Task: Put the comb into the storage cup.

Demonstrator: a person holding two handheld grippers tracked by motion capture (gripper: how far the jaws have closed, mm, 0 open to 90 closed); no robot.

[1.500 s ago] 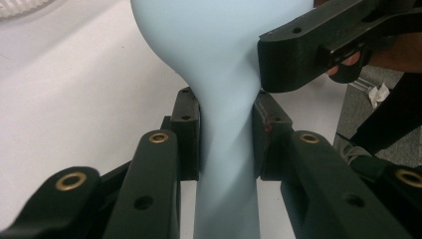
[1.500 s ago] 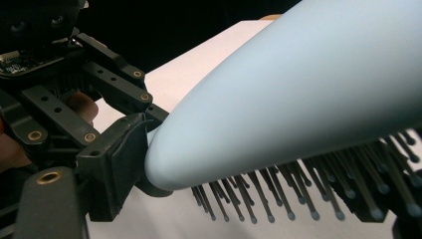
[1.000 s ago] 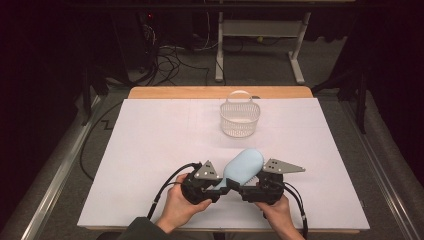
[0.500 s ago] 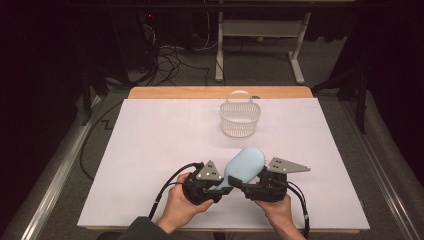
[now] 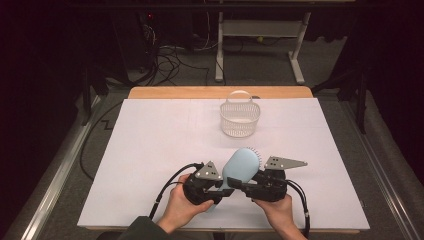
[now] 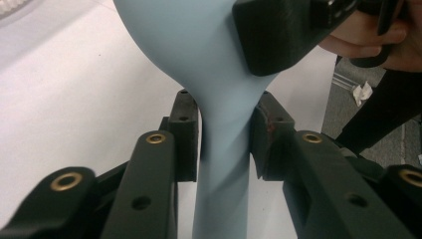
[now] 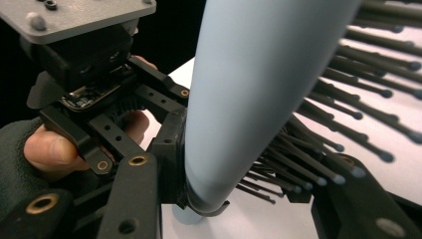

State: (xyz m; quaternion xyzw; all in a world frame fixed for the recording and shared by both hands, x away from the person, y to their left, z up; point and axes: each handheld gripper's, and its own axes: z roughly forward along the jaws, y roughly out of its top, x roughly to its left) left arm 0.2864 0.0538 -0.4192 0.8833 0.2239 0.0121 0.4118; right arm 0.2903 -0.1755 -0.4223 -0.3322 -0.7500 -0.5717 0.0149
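High view: a pale blue hairbrush (image 5: 241,167) is held above the white table (image 5: 150,150) in the lower middle of the frame, between the left gripper (image 5: 216,185) and the right gripper (image 5: 248,185), each carried in a hand coming in from the bottom edge. The brush's oval head points toward the upper right, with dark bristles seen along its right rim. A white mesh basket (image 5: 240,118) stands well apart from it, above centre on the table, with its handle raised.

Seen from the left gripper view, the brush's narrow handle (image 6: 224,164) runs up the middle of the frame and is clamped between the two black pads (image 6: 186,134), which press on it from either side. The right gripper's black jaw is seen in the upper right, laid against the widening head.

Seen from the right gripper view, the brush head (image 7: 254,89) fills the centre, smooth back to the left and bristles (image 7: 318,159) fanning to the right (several ends are blurred). The right gripper's jaws have just been closing and now grasp the head, one pad on the smooth back and the other in among the bristles. The left gripper (image 7: 164,144) and its hand (image 7: 50,149) are seen at the left of the frame.
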